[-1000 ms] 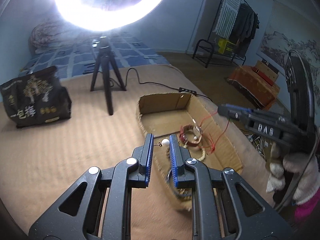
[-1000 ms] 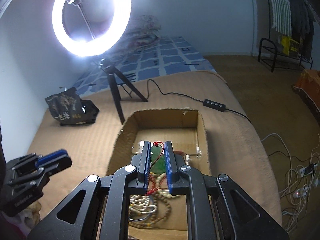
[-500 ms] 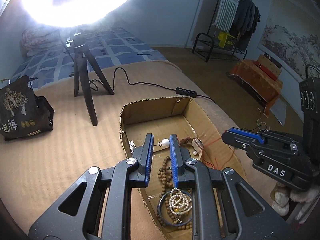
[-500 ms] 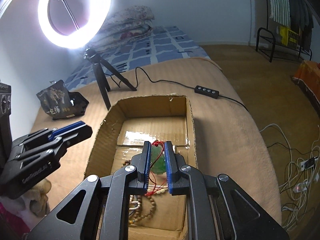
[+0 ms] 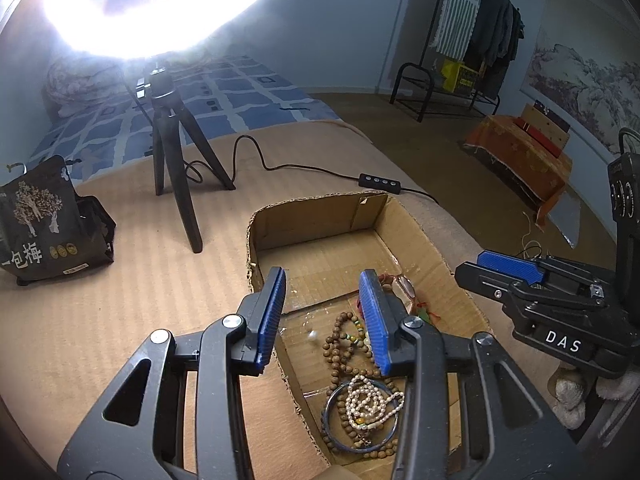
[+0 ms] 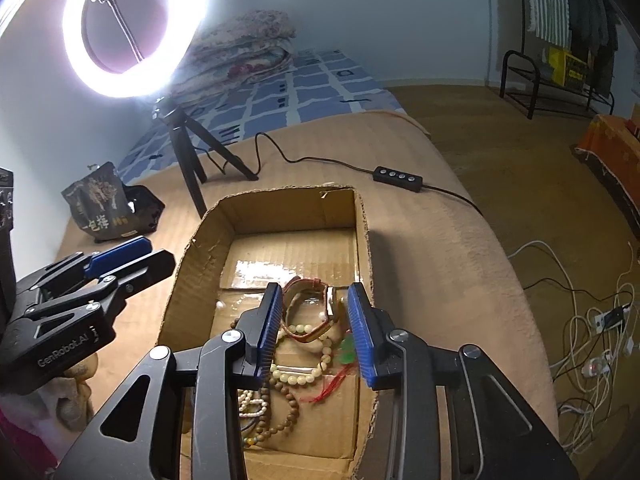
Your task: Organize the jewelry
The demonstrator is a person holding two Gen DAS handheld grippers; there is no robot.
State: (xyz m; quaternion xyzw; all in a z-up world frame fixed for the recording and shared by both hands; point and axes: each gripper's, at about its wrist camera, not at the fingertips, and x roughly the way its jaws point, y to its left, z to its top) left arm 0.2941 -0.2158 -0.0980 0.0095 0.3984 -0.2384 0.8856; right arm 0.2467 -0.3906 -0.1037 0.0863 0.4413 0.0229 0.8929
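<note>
A tan blanket (image 6: 420, 240) covers the bed, and on it stands a ring light (image 6: 132, 28) on a black tripod (image 5: 176, 168), with a dark snack bag (image 5: 44, 224) off to one side. An open cardboard box (image 6: 360, 216) sits on the blanket between both tools. Inside lies the jewelry: a wooden bead string (image 5: 340, 344), a pearl bracelet (image 5: 372, 404) over a blue bangle (image 5: 332, 432), and a green pendant (image 6: 347, 350) on red cord. The left gripper (image 5: 324, 312) and right gripper (image 6: 316, 328) both hover over the box, jaws opening, nothing pinched between the pads.
</note>
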